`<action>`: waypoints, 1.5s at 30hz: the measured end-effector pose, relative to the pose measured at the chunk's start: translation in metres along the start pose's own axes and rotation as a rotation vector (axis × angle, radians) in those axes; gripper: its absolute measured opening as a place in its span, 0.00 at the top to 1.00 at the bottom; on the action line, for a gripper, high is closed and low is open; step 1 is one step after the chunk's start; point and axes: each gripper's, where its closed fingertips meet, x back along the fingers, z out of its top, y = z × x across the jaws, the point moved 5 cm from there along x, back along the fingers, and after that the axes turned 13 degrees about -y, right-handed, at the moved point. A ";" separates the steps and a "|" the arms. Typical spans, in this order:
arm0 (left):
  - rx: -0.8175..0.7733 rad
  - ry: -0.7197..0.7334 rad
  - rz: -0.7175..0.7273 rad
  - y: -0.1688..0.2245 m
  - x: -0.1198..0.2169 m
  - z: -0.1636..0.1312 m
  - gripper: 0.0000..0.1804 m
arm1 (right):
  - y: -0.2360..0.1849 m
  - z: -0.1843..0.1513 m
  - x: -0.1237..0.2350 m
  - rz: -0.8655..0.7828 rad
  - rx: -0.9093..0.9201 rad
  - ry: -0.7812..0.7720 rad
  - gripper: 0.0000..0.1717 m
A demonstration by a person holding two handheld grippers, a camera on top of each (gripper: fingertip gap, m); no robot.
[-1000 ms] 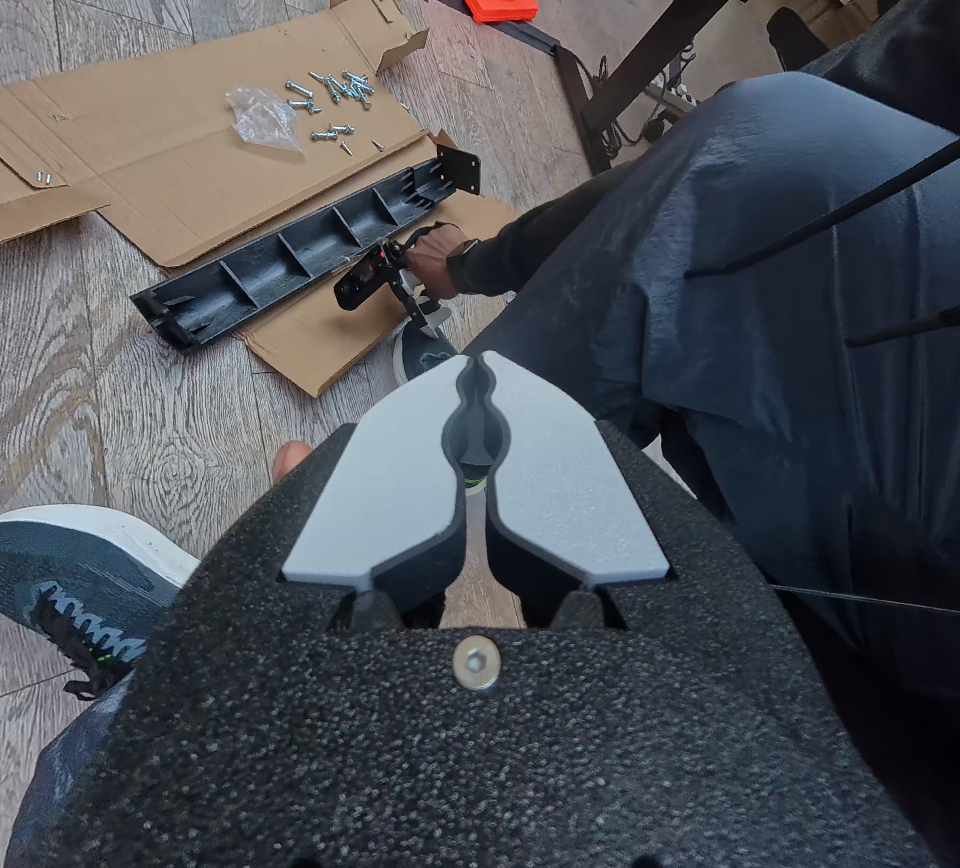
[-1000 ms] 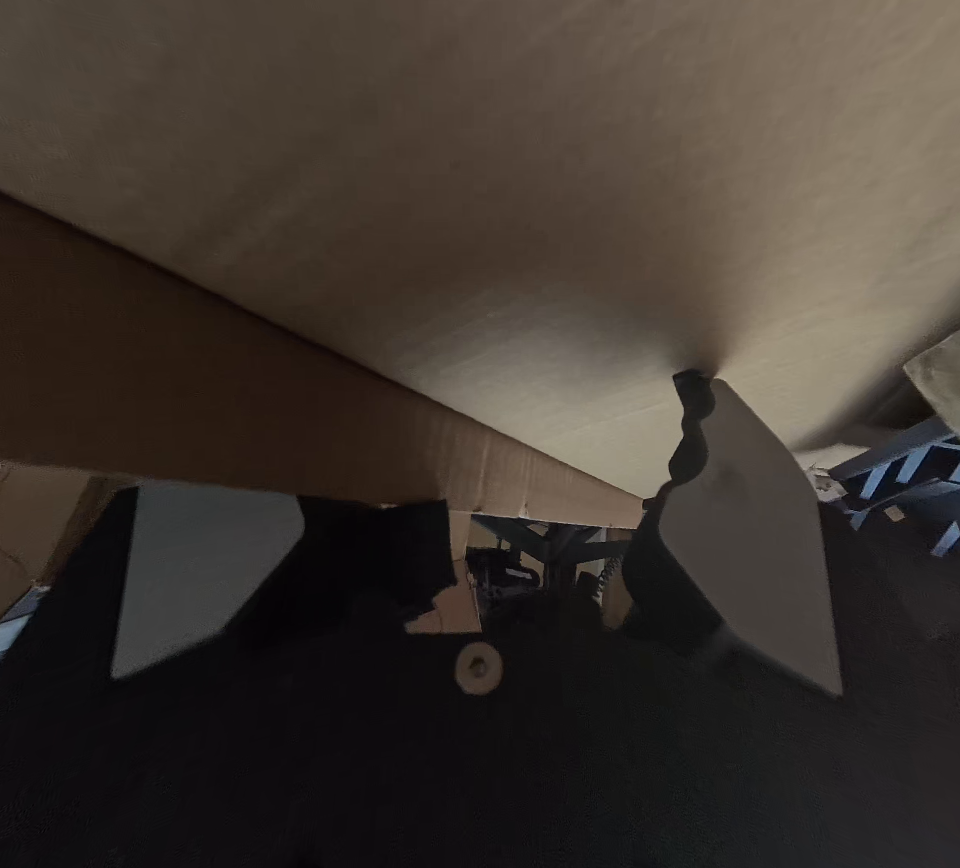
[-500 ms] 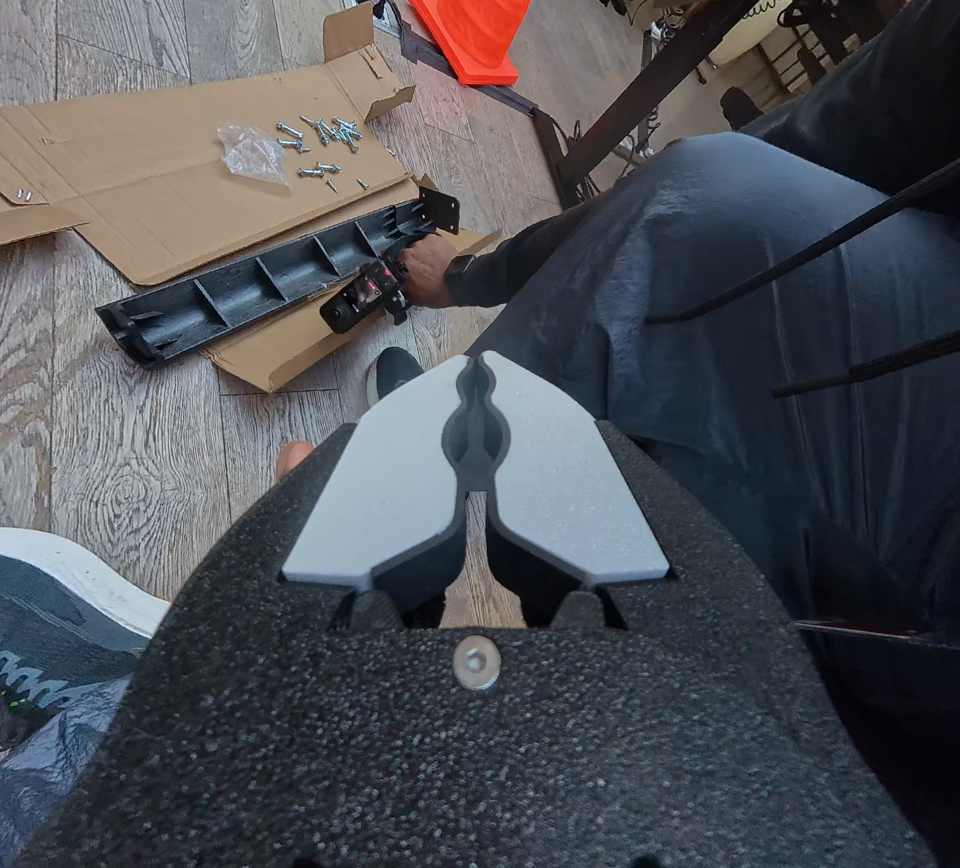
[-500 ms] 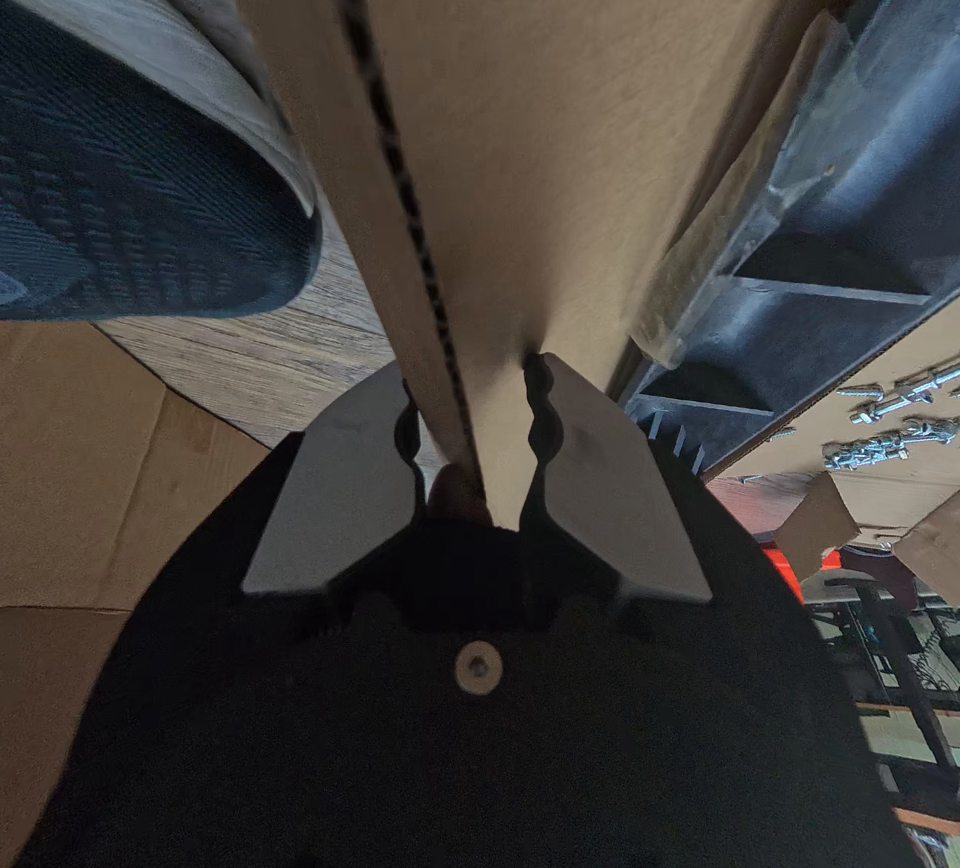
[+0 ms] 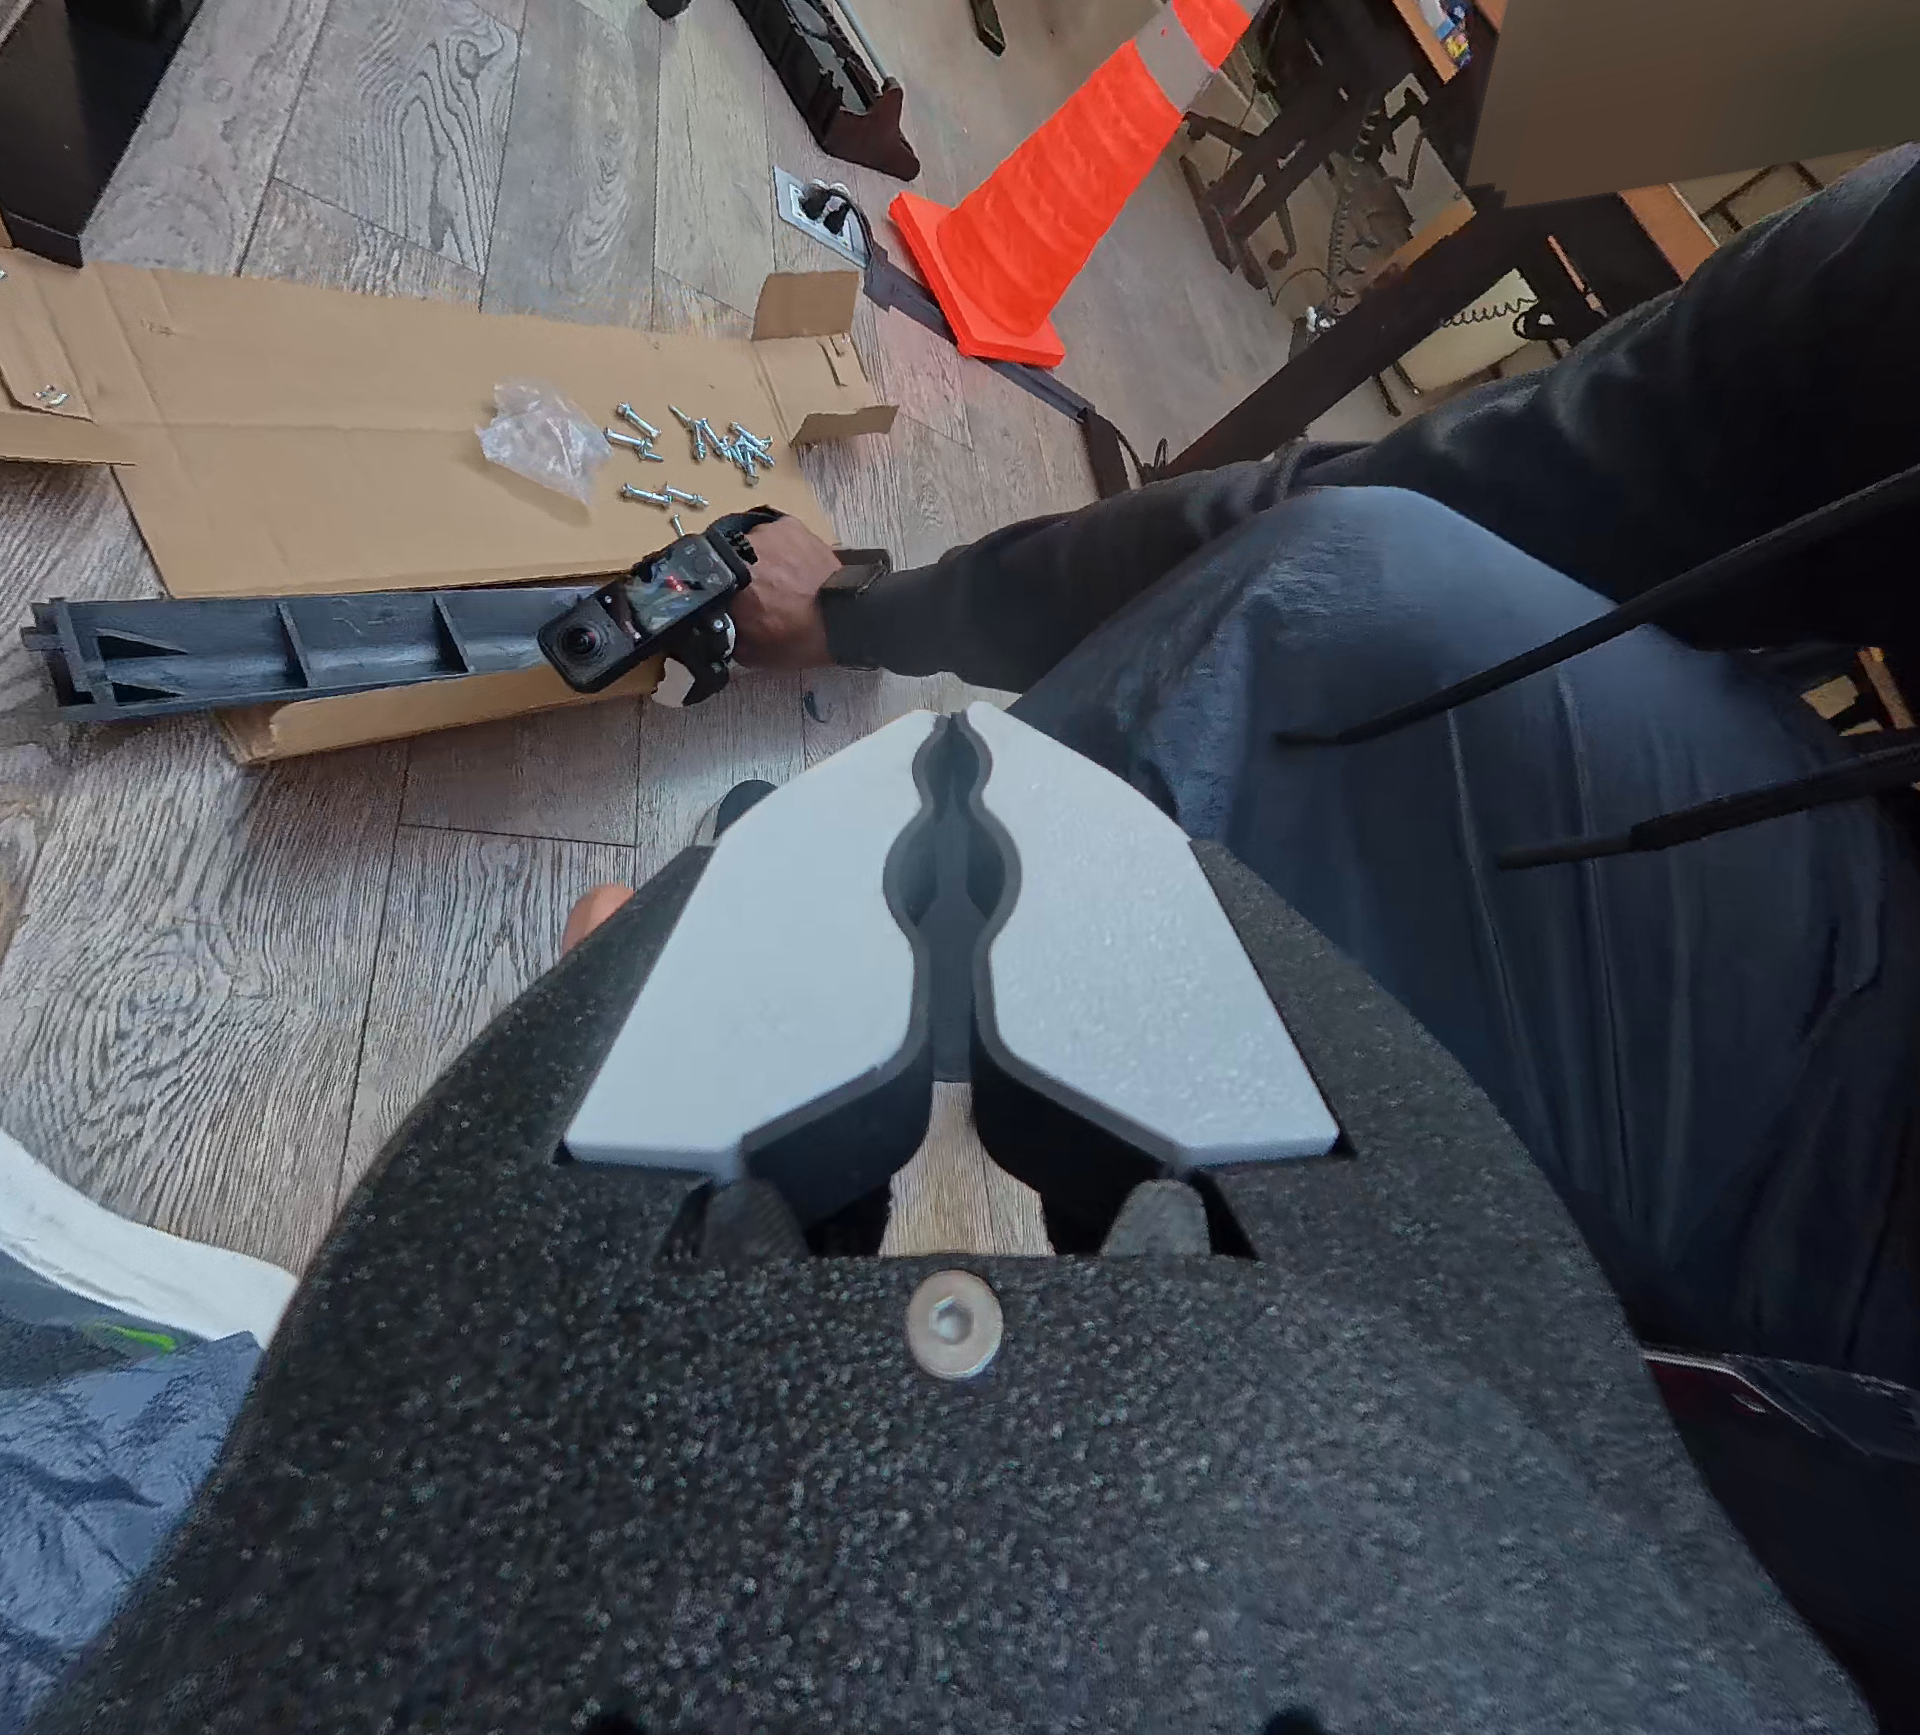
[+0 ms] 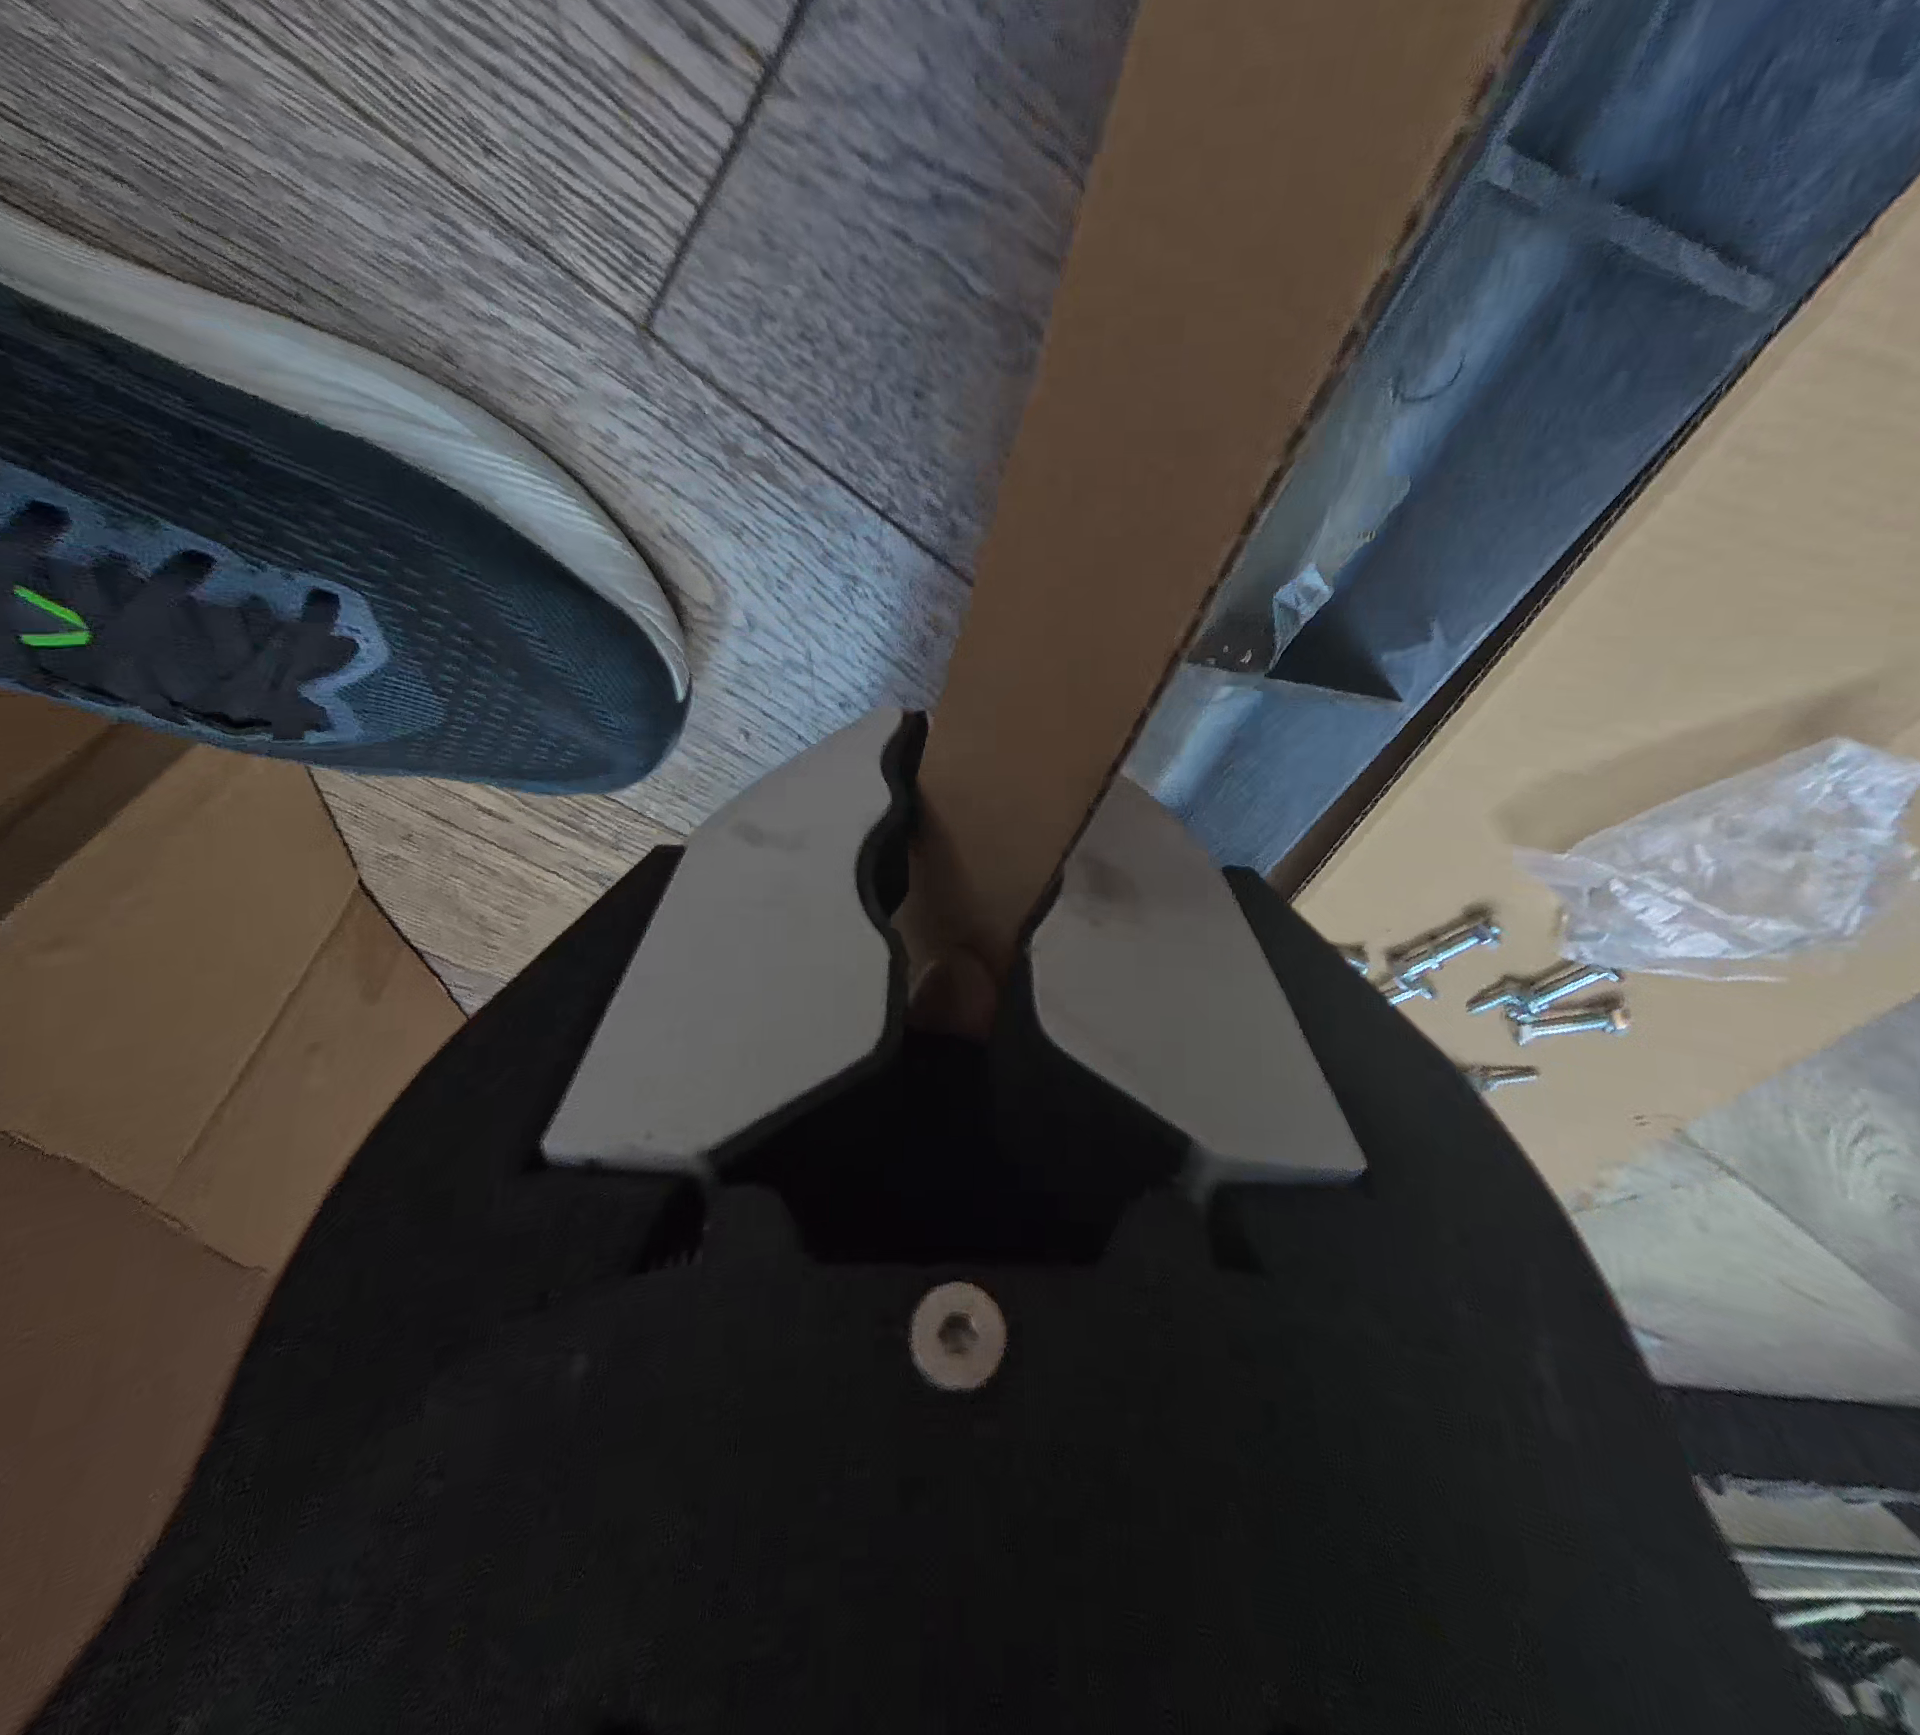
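Two grippers are in play, but only one is working. The right gripper (image 6: 992,812) is clamped on the edge of a brown cardboard strip (image 6: 1132,355), its pale fingers (image 6: 769,937) pressing the board from either side. That strip lies on the wood floor (image 6: 520,75), just beside the long black ribbed plastic rail (image 5: 312,646), which rests partly on it. Beyond the rail, on the far side from the person's shoe (image 6: 312,605), a larger flattened cardboard sheet (image 5: 312,459) carries loose silver bolts (image 5: 707,444) and a crumpled clear plastic bag (image 5: 540,438).

The left gripper (image 5: 951,729) hangs clenched on nothing over the person's knee, well apart from the rail.

To my eye the grip sits at the very end of the strip, so any pull should stay low and run along the rail; lifting would likely tip the rail or bend the board. The bolts lie near the rail, and a jerk could scatter them.
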 end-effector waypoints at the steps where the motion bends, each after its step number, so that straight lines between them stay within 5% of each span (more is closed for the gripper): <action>1: 0.006 0.004 0.003 0.003 0.004 -0.001 1.00 | -0.003 0.011 0.006 -0.009 0.035 0.003 0.94; 6: -0.057 -0.037 0.029 0.025 0.033 0.010 1.00 | -0.025 0.056 0.027 -0.019 0.132 0.022 0.93; 8: -0.138 0.052 0.091 0.023 0.044 0.013 1.00 | -0.039 0.076 0.034 -0.019 0.166 0.026 0.92; 11: -0.015 0.066 0.022 0.011 0.051 -0.008 1.00 | -0.059 0.104 0.042 -0.047 0.239 -0.013 0.91; 22: 0.107 0.314 -0.028 0.045 0.093 -0.041 1.00 | -0.095 0.137 0.063 -0.140 0.354 -0.058 0.89; 38: 0.216 0.330 0.056 0.112 0.077 -0.123 1.00 | -0.232 0.202 0.081 -0.147 0.564 0.013 0.89; 45: 0.147 0.370 0.071 0.106 0.107 -0.113 1.00 | -0.280 0.238 0.104 -0.125 0.660 0.001 0.90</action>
